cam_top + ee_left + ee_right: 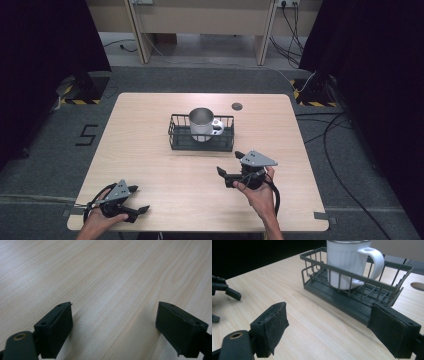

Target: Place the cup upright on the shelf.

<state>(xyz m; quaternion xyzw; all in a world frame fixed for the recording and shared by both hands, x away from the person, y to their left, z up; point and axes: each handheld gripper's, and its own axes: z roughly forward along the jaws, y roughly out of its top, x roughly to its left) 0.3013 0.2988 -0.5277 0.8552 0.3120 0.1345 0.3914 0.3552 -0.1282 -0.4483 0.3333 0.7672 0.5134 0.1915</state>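
High view shows the white ribbed mug [202, 125] upright inside the dark wire basket [176, 136] mid-table, while the right tool [231, 167], jaws wide and empty, faces it, seemingly readying a grasp.

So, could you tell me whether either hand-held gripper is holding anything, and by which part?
Nothing is held. The right hand-held gripper is open short of the wire basket with the mug; the left hand-held gripper is open over bare table.
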